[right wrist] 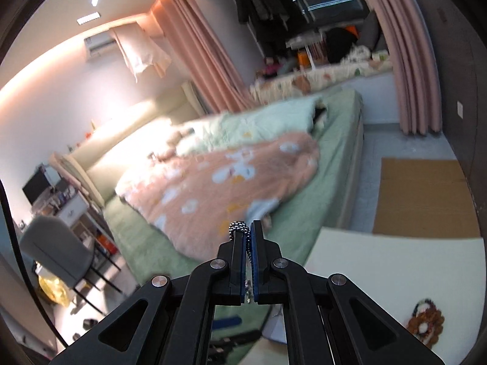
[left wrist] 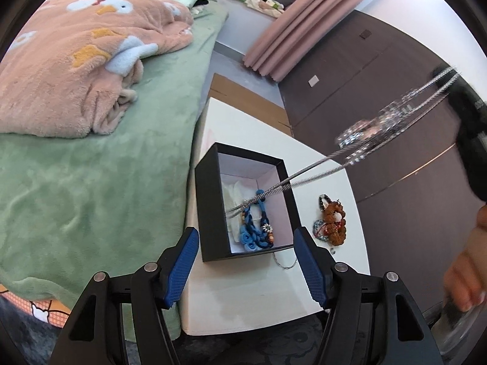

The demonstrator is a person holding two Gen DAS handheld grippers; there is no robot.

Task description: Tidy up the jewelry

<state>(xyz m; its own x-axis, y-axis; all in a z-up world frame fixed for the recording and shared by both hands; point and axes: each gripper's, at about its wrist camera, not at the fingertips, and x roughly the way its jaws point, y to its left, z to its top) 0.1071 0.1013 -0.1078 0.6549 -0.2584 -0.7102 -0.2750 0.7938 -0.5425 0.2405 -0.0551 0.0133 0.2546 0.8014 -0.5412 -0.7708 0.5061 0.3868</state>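
An open black box point(left wrist: 210, 213) stands on the white table point(left wrist: 243, 298) beside the bed. A blue knotted necklace point(left wrist: 254, 231) lies inside it. A long silver chain necklace point(left wrist: 307, 179) runs taut from the box, over the blue necklace, up to the right, with a blurred sparkling pendant point(left wrist: 374, 127) partway along. My right gripper point(right wrist: 247, 228) is shut on the top loop of the silver chain point(right wrist: 240, 226). My left gripper point(left wrist: 245, 267) hangs open just in front of the box, nothing between its blue pads point(left wrist: 179, 267). A brown bead bracelet point(left wrist: 333, 222) point(right wrist: 424, 325) rests on the table right of the box.
A thin silver bangle point(left wrist: 286, 263) lies by the box's near right corner. The green bed point(left wrist: 91, 182) with a pink blanket point(left wrist: 76, 70) borders the table on the left. Dark cabinets point(left wrist: 365, 70) and a pink curtain point(left wrist: 292, 27) stand behind. A person's hand point(left wrist: 465, 273) shows at right.
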